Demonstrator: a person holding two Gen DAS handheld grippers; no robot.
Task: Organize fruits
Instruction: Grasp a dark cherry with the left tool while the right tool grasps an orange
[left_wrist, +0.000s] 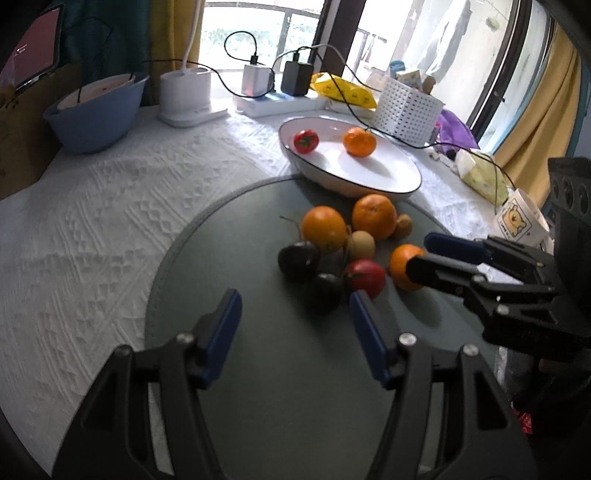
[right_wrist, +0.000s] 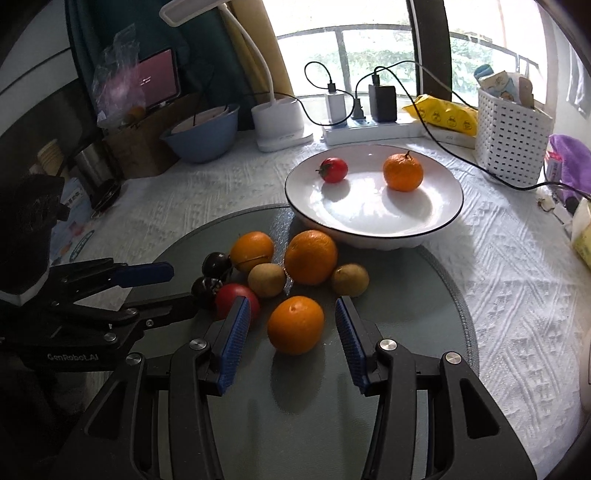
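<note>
Oranges (right_wrist: 295, 325) — four; kiwis (right_wrist: 266, 280) — two

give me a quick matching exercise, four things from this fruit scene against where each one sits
Things:
1. small tomato
2. nearest orange
3. white basket
4. blue bowl

Places:
a. between the right gripper's open fingers, on the grey mat
b. far right, by the window
c. in the white plate
d. far left, beside the lamp base

Pairs: 1-c, 2-a, 3-b, 4-d
</note>
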